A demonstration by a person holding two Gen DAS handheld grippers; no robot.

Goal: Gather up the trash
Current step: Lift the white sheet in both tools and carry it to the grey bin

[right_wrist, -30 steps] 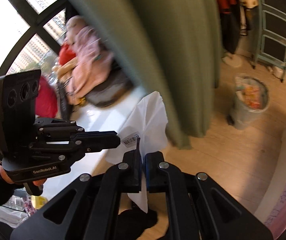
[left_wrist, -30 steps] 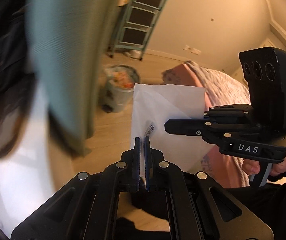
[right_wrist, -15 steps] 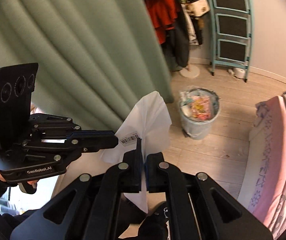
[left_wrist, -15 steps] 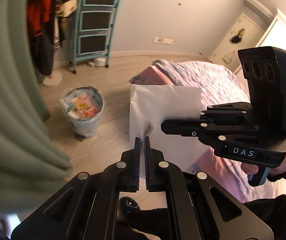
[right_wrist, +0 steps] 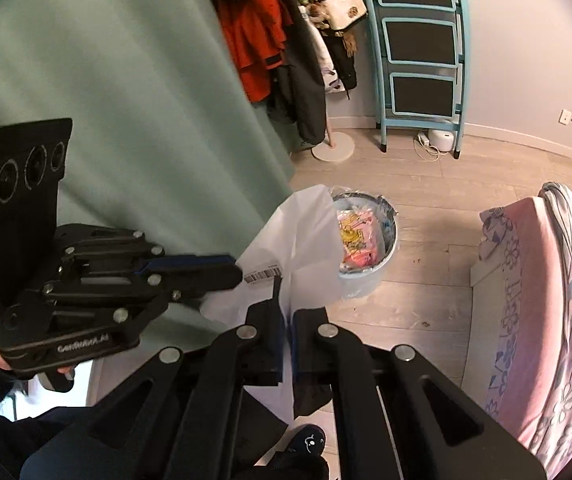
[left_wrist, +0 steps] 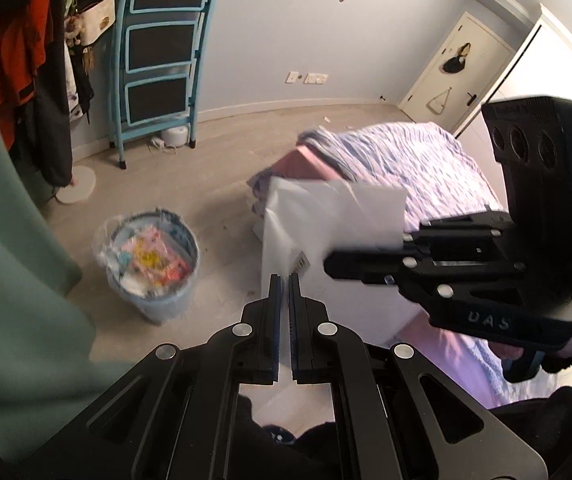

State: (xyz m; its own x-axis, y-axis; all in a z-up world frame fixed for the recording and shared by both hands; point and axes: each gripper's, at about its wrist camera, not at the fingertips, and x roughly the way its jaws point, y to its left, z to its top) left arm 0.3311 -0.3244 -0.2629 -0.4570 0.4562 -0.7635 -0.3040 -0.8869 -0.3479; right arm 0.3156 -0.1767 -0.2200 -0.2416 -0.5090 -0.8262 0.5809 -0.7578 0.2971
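Note:
A white plastic bag [left_wrist: 326, 220] with a barcode sticker hangs between both grippers above the floor. My left gripper [left_wrist: 285, 280] is shut on its lower edge. My right gripper [right_wrist: 285, 280] is shut on the same white bag [right_wrist: 306, 240]; in the left wrist view the right gripper [left_wrist: 330, 266] comes in from the right and pinches the bag's side. In the right wrist view the left gripper [right_wrist: 238, 270] comes in from the left. A blue trash bin [left_wrist: 154, 264] lined with clear plastic and holding colourful wrappers stands on the floor; in the right wrist view the bin [right_wrist: 370, 240] is partly hidden behind the bag.
A green curtain [right_wrist: 126, 100] hangs at the left. A teal ladder shelf [left_wrist: 158, 52] and a coat rack with clothes [right_wrist: 286, 40] stand by the far wall. A bed with pink and lilac bedding [left_wrist: 406, 160] fills the right. Light wooden floor [right_wrist: 426, 280] surrounds the bin.
Both grippers swung together with the bag away from the window and curtain toward the room. The bin, shelf and bed came into fuller view. Both grips on the bag held.

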